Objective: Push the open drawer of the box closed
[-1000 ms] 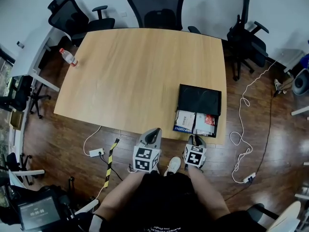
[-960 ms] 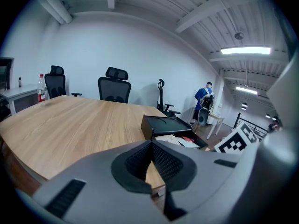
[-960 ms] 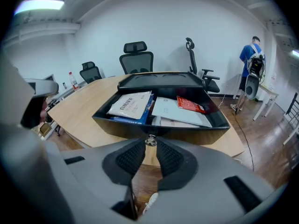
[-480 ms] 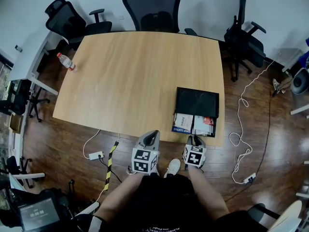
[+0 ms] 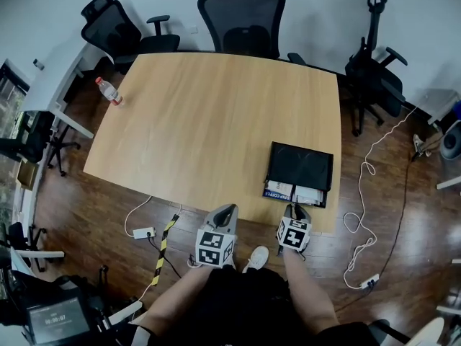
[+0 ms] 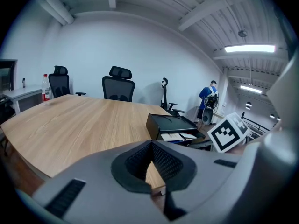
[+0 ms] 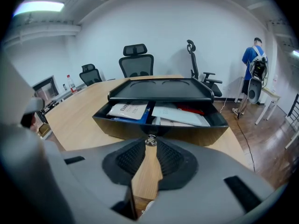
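Observation:
A black box [image 5: 302, 163] stands at the near right corner of the wooden table [image 5: 202, 121]. Its drawer [image 5: 294, 194] is pulled partly out toward me, with papers and packets inside. In the right gripper view the drawer front [image 7: 159, 129] fills the middle, and its small metal knob [image 7: 150, 140] sits between my fingertips. My right gripper [image 5: 294, 215] is up against that front, shut on the knob. My left gripper [image 5: 223, 218] hangs at the table's near edge, left of the box, shut and holding nothing.
A water bottle [image 5: 109, 91] stands at the table's far left corner. Office chairs [image 5: 241, 13] ring the far side. A white cable [image 5: 358, 215] and a power strip [image 5: 143, 231] lie on the wooden floor. A person in blue [image 7: 254, 62] stands at the back right.
The drawer has slid further into the box, so less of it sticks out. My right gripper has moved forward with it. The left gripper has hardly moved.

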The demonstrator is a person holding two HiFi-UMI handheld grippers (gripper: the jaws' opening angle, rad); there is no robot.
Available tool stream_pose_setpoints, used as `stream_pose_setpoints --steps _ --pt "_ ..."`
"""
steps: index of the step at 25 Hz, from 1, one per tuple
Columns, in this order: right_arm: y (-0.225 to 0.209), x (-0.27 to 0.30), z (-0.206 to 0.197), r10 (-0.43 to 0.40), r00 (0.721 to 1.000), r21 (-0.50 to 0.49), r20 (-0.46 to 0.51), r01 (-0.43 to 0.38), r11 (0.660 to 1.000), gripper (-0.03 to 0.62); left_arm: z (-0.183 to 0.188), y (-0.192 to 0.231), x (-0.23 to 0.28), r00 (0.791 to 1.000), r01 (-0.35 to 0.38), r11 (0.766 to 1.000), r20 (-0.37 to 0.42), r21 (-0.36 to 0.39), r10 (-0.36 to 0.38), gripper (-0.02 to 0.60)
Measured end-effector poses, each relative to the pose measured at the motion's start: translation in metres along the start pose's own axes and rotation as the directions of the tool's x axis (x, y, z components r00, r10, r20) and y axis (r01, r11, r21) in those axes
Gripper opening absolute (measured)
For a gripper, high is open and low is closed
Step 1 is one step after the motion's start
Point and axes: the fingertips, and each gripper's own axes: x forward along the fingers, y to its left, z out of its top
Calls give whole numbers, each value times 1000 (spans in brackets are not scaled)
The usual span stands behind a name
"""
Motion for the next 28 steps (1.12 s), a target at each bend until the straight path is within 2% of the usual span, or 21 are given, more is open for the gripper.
stream_pose_setpoints --steps 8,20,28 --pt "-3 18 23 -2 1000 -26 21 3 1000 80 2 11 -2 999 -37 999 7 1 37 -3" --pt "-9 34 54 -1 999 -38 46 3 999 80 4 9 3 999 -44 999 -3 -7 44 -3" --pt "-6 38 54 -9 998 -46 56 12 999 80 4 16 5 998 -58 998 -2 -14 58 -3"
